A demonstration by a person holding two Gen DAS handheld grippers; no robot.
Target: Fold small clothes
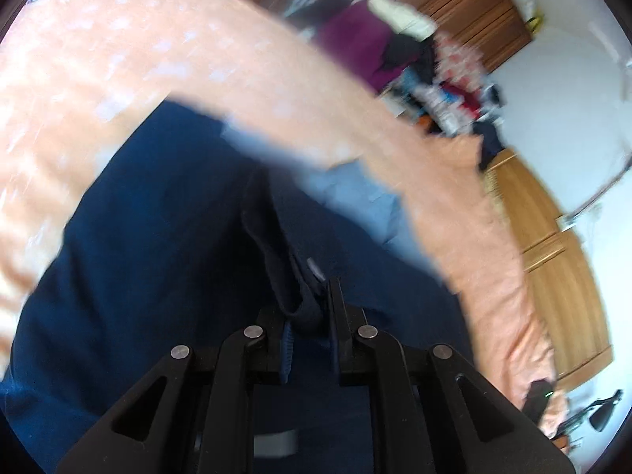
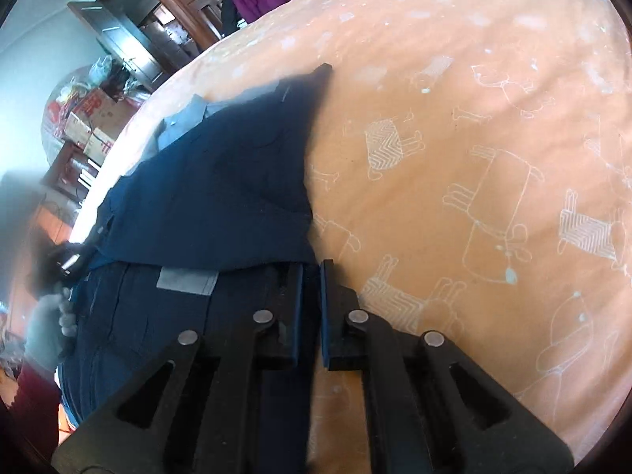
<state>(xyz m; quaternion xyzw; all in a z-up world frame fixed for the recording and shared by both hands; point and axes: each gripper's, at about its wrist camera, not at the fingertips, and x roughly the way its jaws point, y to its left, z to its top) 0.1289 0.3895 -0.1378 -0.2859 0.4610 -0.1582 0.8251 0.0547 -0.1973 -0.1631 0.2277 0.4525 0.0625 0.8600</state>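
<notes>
Left gripper (image 1: 312, 316): fingers pinched on a bunched dark edge of the garment (image 1: 158, 237), cloth wadded between the pads and running away ahead of them.
Right gripper (image 2: 312, 308): fingers nearly together at the garment's (image 2: 221, 189) near right edge; whether cloth is actually caught in the slit, I cannot tell.
Garment: navy, lying on the sheet (image 2: 454, 138), spread ahead and left of the right fingers, with one layer seemingly already doubled over another.
Label (image 2: 185, 280): grey patch just left of the right fingers, on the lower layer.
Far corner (image 2: 322, 71): pointed, well beyond the right fingertips, lying flat.
Step, by my reckoning: carrying the held edge over to make a fold.
Doing it well: keep both grips level and the edge taut between them, lay it down square on the far edge, let go only once it lies flat.
Risk: the left view is blurred, and that wadded pinch may drag a crease in.
</notes>
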